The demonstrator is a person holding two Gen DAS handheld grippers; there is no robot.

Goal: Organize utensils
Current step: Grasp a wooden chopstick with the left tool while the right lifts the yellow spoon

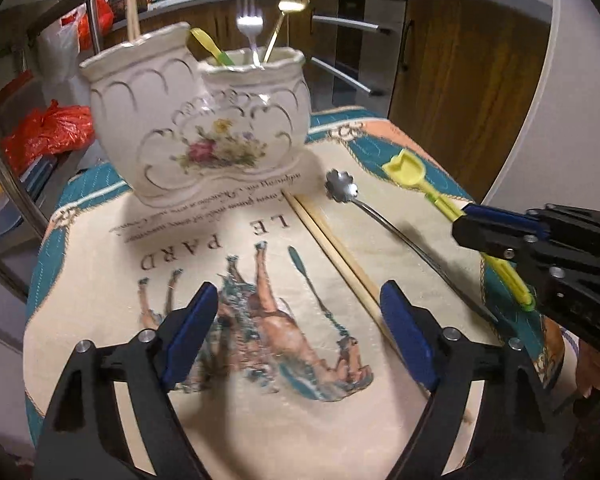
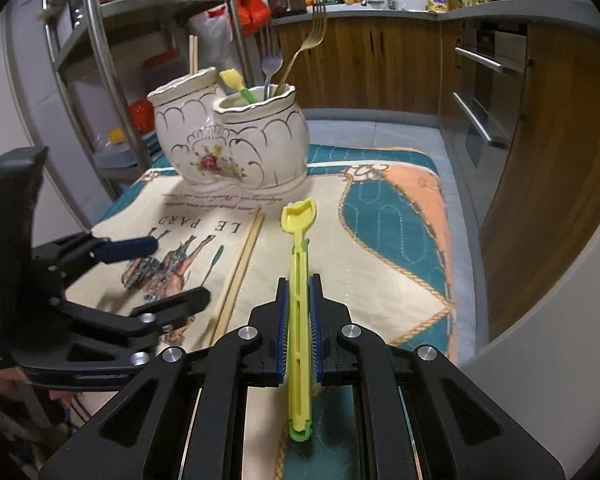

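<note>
Inspector: Status of the white floral ceramic two-pot holder [image 2: 228, 136]?

Assessor: It holds two forks, one yellow utensil and chopsticks. Right tongs [image 2: 299, 292] are clamped on a yellow plastic shovel-shaped spoon [image 2: 299, 280]. Left tongs [image 1: 296, 332] gape wide, empty.

Inspector: Outstanding?

Assessor: Wooden chopsticks [image 1: 332, 244] and a flower-bowled steel spoon [image 1: 342, 188] lie on the desk [image 2: 380, 264].

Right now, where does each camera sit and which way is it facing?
Left wrist: rides the left gripper, facing the ceramic holder across the printed cloth; its open blue-padded fingers show.
Right wrist: rides the right gripper, facing the same holder; its fingers clamp the yellow shovel spoon.
Shared: holder, chopsticks, yellow spoon; each view sees the other gripper.
</note>
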